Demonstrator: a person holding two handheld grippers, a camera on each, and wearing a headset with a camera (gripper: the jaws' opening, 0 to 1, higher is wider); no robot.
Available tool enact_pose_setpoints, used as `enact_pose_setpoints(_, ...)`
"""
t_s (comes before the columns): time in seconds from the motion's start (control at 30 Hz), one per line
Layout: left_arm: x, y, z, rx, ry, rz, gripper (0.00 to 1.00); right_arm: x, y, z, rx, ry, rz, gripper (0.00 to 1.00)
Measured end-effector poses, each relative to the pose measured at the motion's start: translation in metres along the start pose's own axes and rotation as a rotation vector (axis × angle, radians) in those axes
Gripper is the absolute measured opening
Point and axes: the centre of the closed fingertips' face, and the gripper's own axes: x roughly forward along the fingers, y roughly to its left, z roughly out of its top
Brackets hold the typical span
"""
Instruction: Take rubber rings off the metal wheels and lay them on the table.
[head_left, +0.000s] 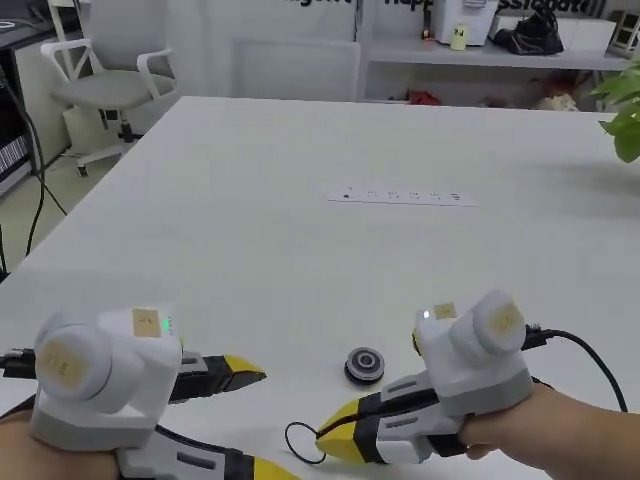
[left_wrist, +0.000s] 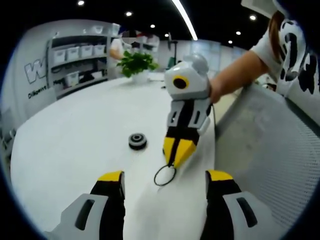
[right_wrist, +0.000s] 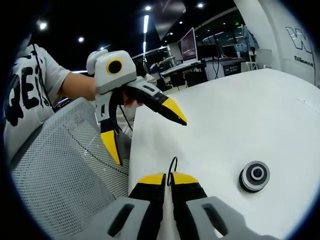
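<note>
A small metal wheel (head_left: 364, 364) with a dark rim lies flat on the white table (head_left: 300, 250); it is also seen as the wheel (left_wrist: 137, 141) and the wheel (right_wrist: 254, 176). My right gripper (head_left: 325, 440) is shut on a thin black rubber ring (head_left: 300, 441), low over the table near its front edge. The ring (right_wrist: 171, 166) pokes out from the right gripper's (right_wrist: 167, 178) closed yellow tips. My left gripper (head_left: 255, 420) stands open just left of the ring, jaws spread. Between the left gripper's (left_wrist: 165, 176) own tips hangs the ring (left_wrist: 165, 175), held by the right gripper (left_wrist: 179, 152).
A white power strip (head_left: 400, 195) lies mid-table. A white chair (head_left: 105, 85) stands off the far left corner, a green plant (head_left: 625, 110) at the right edge. A grey mesh chair back (right_wrist: 65, 170) is close behind the table's front edge.
</note>
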Motion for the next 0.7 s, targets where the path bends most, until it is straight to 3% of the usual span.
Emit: enact_pose_setpoints(0.7, 0.001, -0.001, 0.004, 0.001, -0.011, -0.003, 0.70, -0.006, -0.011, -0.002, -0.097, 0.034, -0.072, 0.30)
